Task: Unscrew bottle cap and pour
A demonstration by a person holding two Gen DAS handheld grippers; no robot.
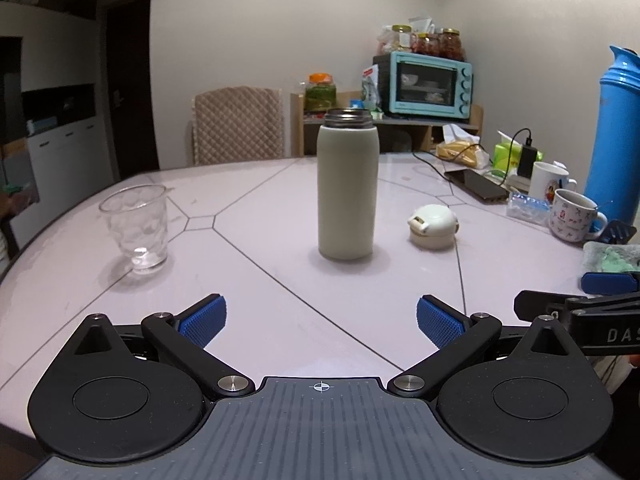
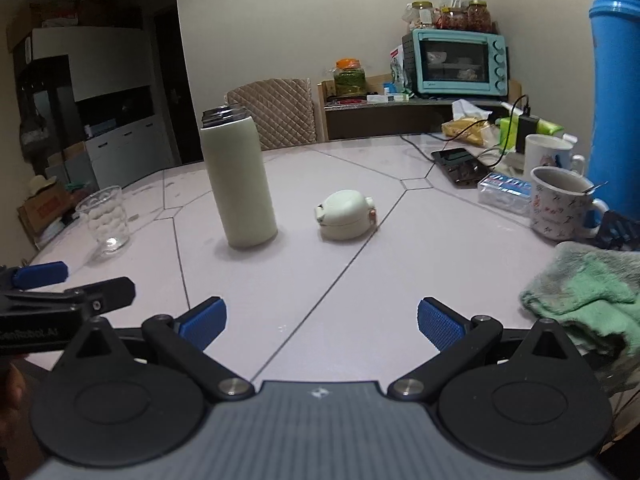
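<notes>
A cream bottle (image 1: pixel 347 188) (image 2: pixel 239 180) stands upright in the middle of the table, its metal threaded neck bare. Its cream cap (image 1: pixel 433 227) (image 2: pixel 346 219) lies on the table to the right of it. A clear glass (image 1: pixel 136 227) (image 2: pixel 104 218) stands to the bottom left of the bottle; whether it holds liquid I cannot tell. My left gripper (image 1: pixel 321 321) is open, well short of the bottle, with nothing between its blue pads. My right gripper (image 2: pixel 322 323) is open too, facing the cap from a distance. Each gripper shows at the edge of the other's view.
Along the right side stand a tall blue flask (image 1: pixel 614 136), two mugs (image 2: pixel 560 204), a phone (image 2: pixel 460 166) with a cable, and a green cloth (image 2: pixel 592 292). A quilted chair (image 1: pixel 238 126) and a teal toaster oven (image 1: pixel 426 84) sit behind the table (image 1: pixel 280 288).
</notes>
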